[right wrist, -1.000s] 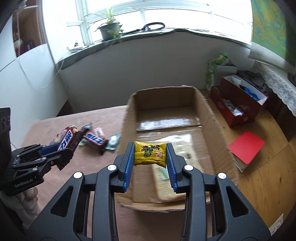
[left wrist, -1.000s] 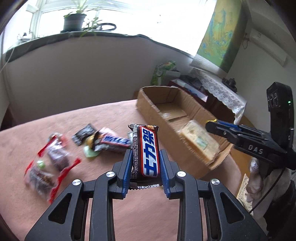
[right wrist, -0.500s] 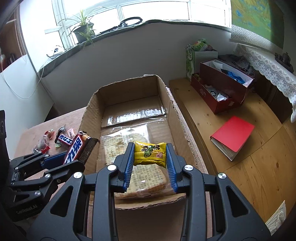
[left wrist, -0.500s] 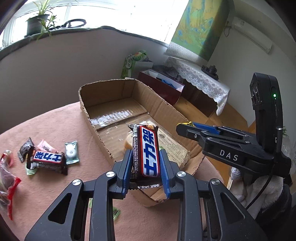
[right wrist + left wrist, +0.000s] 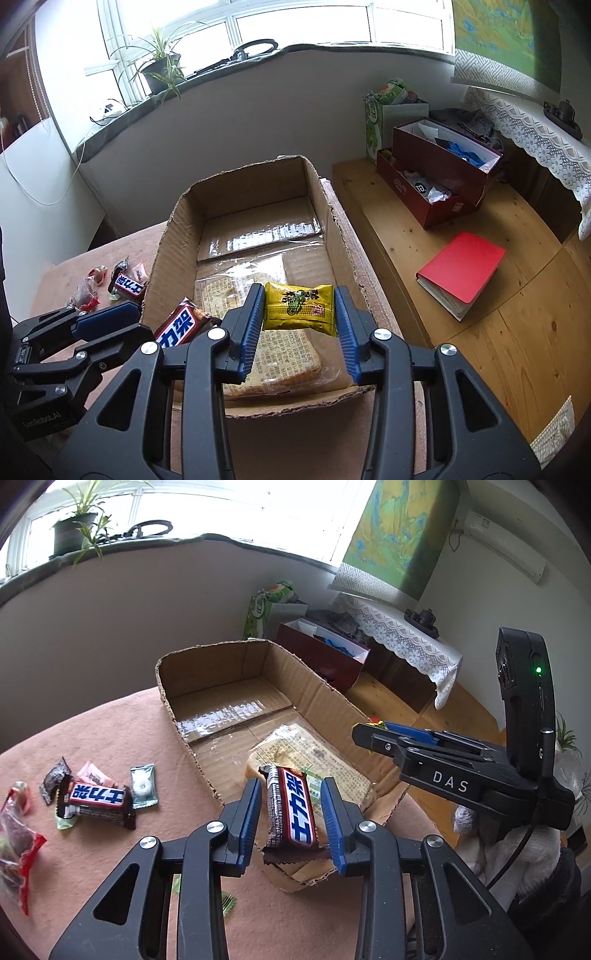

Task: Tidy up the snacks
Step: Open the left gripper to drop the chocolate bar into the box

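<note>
Snacks go over the cardboard box [image 5: 243,206], both hands poised above its near end. My left gripper [image 5: 291,812] has the chocolate bar [image 5: 293,808] between its blue pads; the jaws have just been opening, a clear gap shows on the left side of the wrapper, and only the lower right corner of the bar seems to touch the right pad, so the bar sits tilted and loose, no longer squeezed. My right gripper [image 5: 299,317] carries the yellow snack packet [image 5: 299,306] in like fashion: its jaws have just been opening too, the packet spans nearly the full space between the pads, and I cannot tell whether either pad presses on it. Both items hang over the box interior, above the clear-wrapped cracker pack [image 5: 277,354] that lies flat on the box floor at the near end. Far half of the box floor is bare cardboard with a shiny strip of tape. Box stands on the pink tablecloth [image 5: 110,731], its long side running away from me. Left of the box, on the cloth, lies a second chocolate bar [image 5: 96,799], with a small green-and-white candy [image 5: 143,786] just beside it, a dark wrapped sweet [image 5: 55,779] and red-wrapped sweets [image 5: 18,834] further left. Right of the table, on a wooden surface, a red notebook [image 5: 461,273].
</note>
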Tool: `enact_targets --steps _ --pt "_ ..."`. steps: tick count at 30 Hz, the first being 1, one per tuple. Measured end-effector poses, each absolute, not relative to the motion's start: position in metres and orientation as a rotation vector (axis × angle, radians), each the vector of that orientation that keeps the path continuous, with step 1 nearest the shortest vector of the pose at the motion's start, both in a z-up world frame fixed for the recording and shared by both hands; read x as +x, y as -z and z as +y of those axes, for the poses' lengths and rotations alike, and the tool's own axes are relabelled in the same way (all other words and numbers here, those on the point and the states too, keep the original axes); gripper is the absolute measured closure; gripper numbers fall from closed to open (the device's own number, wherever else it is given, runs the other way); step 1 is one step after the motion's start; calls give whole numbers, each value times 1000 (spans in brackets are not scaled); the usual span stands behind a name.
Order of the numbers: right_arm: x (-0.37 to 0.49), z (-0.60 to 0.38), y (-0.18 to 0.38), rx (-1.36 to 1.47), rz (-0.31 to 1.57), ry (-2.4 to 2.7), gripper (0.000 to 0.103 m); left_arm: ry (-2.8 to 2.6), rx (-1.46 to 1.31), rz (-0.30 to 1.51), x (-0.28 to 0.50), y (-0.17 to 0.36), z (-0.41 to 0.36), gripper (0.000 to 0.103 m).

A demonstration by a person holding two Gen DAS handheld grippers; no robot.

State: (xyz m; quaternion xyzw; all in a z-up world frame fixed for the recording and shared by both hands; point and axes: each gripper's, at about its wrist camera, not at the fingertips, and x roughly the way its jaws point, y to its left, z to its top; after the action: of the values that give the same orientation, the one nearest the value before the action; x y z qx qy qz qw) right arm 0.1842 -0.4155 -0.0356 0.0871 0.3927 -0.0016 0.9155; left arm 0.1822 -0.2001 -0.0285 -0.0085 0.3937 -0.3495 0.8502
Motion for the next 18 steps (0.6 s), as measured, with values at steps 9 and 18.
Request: enact_targets --steps 9,18 --pt "166 -394 17 170 774 -44 63 709 -39 793 170 10 -165 72" --pt "139 -347 3 147 753 -176 63 622 -74 742 153 -4 -86 71"
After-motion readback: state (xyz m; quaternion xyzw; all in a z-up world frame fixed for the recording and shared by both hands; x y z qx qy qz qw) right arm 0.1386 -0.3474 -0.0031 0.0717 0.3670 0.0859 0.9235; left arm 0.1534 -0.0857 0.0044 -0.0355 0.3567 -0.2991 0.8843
